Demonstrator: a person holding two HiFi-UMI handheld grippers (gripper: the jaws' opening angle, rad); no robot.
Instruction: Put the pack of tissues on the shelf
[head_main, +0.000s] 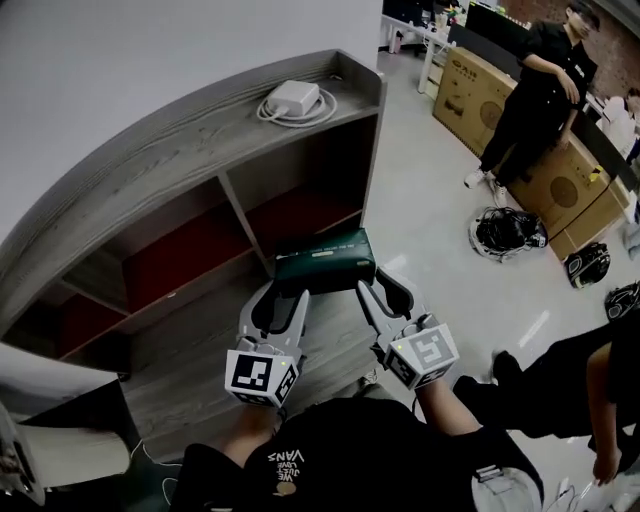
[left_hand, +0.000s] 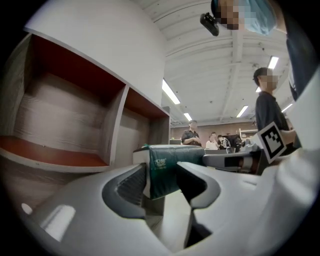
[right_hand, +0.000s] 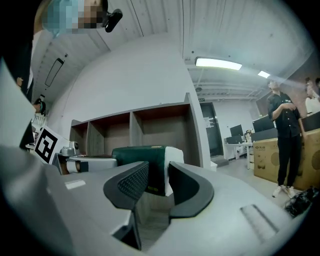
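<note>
Green tissue pack (head_main: 325, 260) at shelf (head_main: 180, 150) edge

pack of tissues (head_main: 325, 260): dark green wrapper, white ends
shelf (head_main: 190, 140): grey wood grain, red back panels
left gripper (head_main: 284, 297): pale grey, black textured jaws, black-and-white square markers
right gripper (head_main: 383, 288): same colours
charger (head_main: 295, 98): white
cardboard boxes (head_main: 470, 90): tan
floor (head_main: 430, 200): pale grey

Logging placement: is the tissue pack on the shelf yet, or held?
Not on it. The tissue pack is held up in front of the shelf, left gripper and right gripper each shut on one end.
</note>
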